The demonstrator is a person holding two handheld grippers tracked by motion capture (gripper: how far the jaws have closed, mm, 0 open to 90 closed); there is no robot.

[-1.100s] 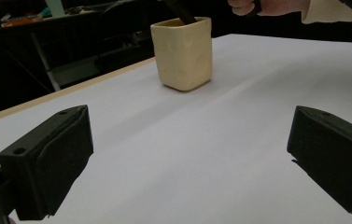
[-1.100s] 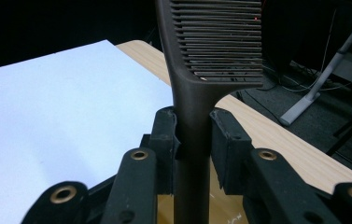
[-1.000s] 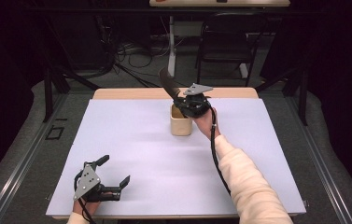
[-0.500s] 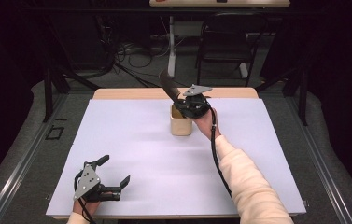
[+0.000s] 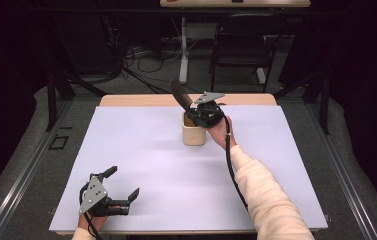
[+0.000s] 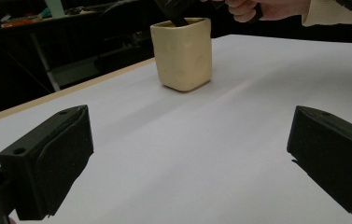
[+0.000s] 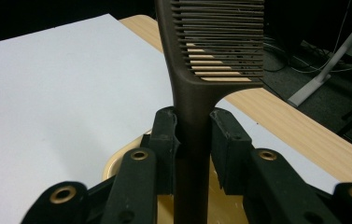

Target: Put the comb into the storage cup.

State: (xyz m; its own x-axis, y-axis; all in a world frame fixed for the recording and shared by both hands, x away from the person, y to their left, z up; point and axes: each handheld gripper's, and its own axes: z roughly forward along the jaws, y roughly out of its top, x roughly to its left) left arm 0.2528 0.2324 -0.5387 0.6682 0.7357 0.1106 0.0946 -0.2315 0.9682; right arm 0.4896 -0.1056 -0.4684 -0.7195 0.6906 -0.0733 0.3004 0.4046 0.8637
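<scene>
From the high view, the right claw point(image 5: 192, 111) clamps a dark comb point(image 5: 179, 94) over the cream cup point(image 5: 194, 132) at the bench's point(image 5: 141, 150) far middle, exactly as a second before; the left claw point(image 5: 121, 189) rests open at the near corner, unmoved. The left gripper view shows its jaws wide apart facing the cup point(image 6: 183, 53). The right gripper view shows pads point(image 7: 165, 135) pinching the comb's handle point(image 7: 193, 140) above the cup point(image 7: 117, 163).

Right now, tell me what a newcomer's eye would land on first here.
First, the dark brown comb clamped by its handle in the right gripper, its toothed end sticking up over the cream cup near the table's far edge. Next, the left gripper resting with open jaws on the white table cover at the near left corner.
</scene>
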